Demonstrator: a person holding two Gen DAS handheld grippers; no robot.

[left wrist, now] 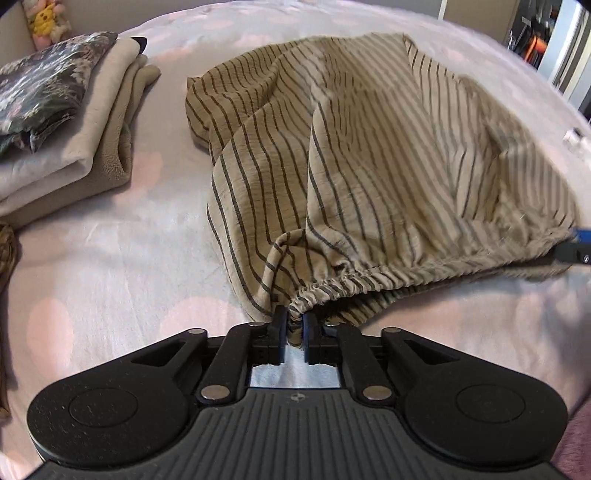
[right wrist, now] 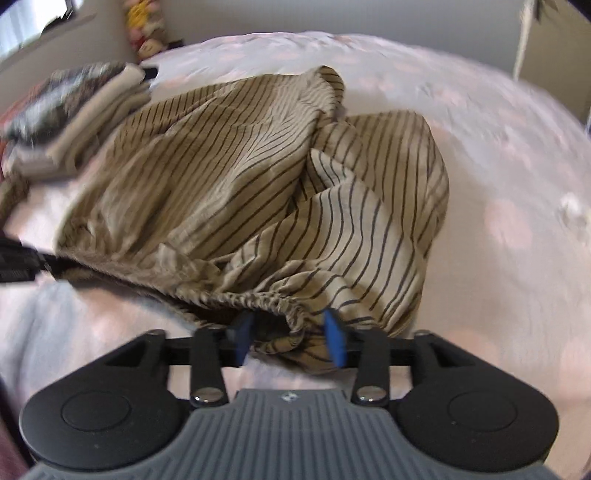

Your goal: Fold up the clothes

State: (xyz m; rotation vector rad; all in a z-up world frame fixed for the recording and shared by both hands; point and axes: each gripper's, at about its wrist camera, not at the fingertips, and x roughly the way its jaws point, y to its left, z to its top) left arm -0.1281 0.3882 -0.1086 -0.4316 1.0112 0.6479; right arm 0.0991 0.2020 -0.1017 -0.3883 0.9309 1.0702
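Observation:
A tan garment with dark thin stripes and a gathered elastic waistband (left wrist: 369, 147) lies crumpled on the bed; it also shows in the right wrist view (right wrist: 258, 192). My left gripper (left wrist: 294, 325) is shut on the waistband's left end. My right gripper (right wrist: 290, 332) stands with its blue pads (right wrist: 334, 339) apart around the waistband's right end; the cloth lies loosely between them. The right gripper also shows at the right edge of the left wrist view (left wrist: 576, 251), and the left gripper at the left edge of the right wrist view (right wrist: 22, 266).
The bed has a pale pink sheet (left wrist: 110, 258) with faint dots. A stack of folded clothes (left wrist: 66, 122), beige under a dark floral piece, lies at the far left. Plush toys (left wrist: 46, 20) sit by the wall. A small white object (left wrist: 574, 138) lies at the right.

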